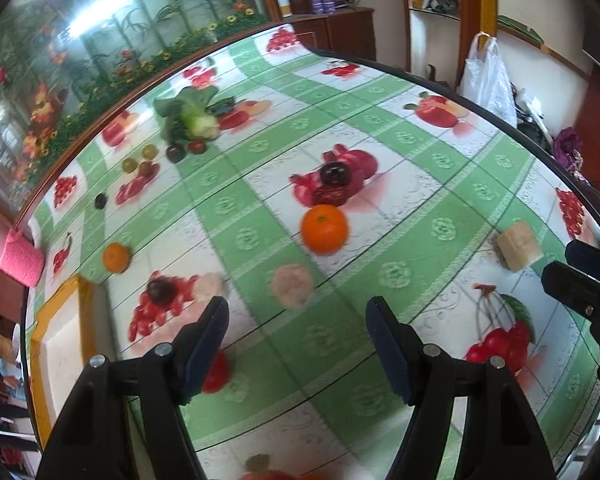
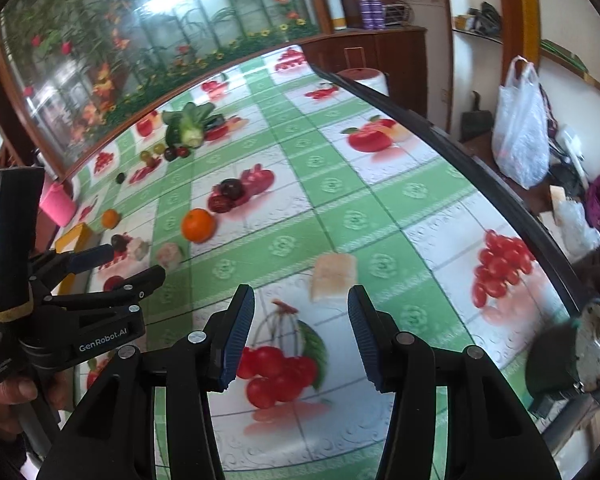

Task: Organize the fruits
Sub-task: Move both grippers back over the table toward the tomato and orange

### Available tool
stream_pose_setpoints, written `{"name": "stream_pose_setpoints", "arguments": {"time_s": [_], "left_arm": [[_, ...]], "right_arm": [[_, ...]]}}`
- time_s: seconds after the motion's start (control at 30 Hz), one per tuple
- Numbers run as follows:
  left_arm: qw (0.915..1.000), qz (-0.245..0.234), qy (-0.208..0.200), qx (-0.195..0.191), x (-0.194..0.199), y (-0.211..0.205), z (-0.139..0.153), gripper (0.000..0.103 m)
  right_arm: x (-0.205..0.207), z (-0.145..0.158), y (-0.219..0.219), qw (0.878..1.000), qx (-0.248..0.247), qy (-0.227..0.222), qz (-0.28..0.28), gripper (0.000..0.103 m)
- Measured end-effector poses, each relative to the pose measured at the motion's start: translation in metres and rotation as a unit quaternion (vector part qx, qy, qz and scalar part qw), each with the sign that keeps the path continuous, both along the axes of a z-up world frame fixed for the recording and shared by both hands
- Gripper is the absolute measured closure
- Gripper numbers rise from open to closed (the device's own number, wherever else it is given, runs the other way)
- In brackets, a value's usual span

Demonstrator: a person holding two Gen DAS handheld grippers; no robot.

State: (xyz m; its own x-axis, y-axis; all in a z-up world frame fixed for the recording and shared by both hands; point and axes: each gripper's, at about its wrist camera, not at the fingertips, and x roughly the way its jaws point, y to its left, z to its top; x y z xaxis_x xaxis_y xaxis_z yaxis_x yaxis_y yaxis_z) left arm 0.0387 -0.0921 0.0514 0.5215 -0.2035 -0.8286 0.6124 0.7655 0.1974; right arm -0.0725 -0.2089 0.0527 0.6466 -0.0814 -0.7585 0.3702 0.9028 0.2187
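Fruit lies scattered over a fruit-print tablecloth (image 1: 260, 184). A large orange (image 1: 325, 229) sits mid-table, with two dark plums (image 1: 335, 173) just behind it. A small orange (image 1: 116, 257) and another plum (image 1: 161, 290) lie to the left. My left gripper (image 1: 296, 312) is open above the cloth with nothing between its fingers, a pale lump (image 1: 292, 283) just ahead of it and a red fruit (image 1: 216, 372) under its left finger. My right gripper (image 2: 300, 304) is open and holds nothing, a tan block (image 2: 334, 276) just beyond its tips. The orange (image 2: 198, 225) lies further off to the left.
A yellow-rimmed white tray (image 1: 60, 344) stands at the table's left edge. A bok choy (image 1: 192, 114) and several small grapes (image 1: 148, 152) lie at the far side. A pink roll (image 2: 58, 202) sits far left. The table edge (image 2: 460, 136) runs along the right, with a plastic bag (image 2: 520, 128) beyond.
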Motion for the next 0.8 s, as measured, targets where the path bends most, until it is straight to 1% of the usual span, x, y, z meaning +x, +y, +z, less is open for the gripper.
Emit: {"name": "stream_pose_setpoints", "arguments": {"time_s": [0.17, 0.4, 0.53, 0.63, 0.73, 0.8], "left_arm": [[0.9996, -0.028, 0.002, -0.004, -0.009, -0.013, 0.002, 0.029], [0.9994, -0.035, 0.006, -0.005, -0.013, -0.014, 0.005, 0.029], [0.9995, -0.030, 0.007, -0.005, -0.015, -0.008, 0.010, 0.029], [0.9997, -0.022, 0.002, 0.006, -0.015, -0.001, 0.013, 0.029], [0.9997, -0.016, 0.018, 0.003, -0.009, 0.012, 0.015, 0.029], [0.9993, -0.014, 0.033, -0.008, -0.004, 0.025, 0.018, 0.029]], "right_arm": [[-0.008, 0.001, -0.007, 1.000, -0.002, 0.005, -0.018, 0.055], [-0.013, 0.003, -0.007, 1.000, -0.006, 0.006, -0.023, 0.054], [-0.009, 0.002, -0.004, 1.000, -0.006, 0.008, -0.003, 0.053], [-0.001, 0.002, -0.001, 1.000, -0.005, 0.007, 0.014, 0.053], [0.005, -0.001, 0.005, 0.999, 0.011, 0.003, 0.033, 0.053], [0.007, -0.003, 0.015, 0.999, 0.000, 0.008, 0.046, 0.053]]}}
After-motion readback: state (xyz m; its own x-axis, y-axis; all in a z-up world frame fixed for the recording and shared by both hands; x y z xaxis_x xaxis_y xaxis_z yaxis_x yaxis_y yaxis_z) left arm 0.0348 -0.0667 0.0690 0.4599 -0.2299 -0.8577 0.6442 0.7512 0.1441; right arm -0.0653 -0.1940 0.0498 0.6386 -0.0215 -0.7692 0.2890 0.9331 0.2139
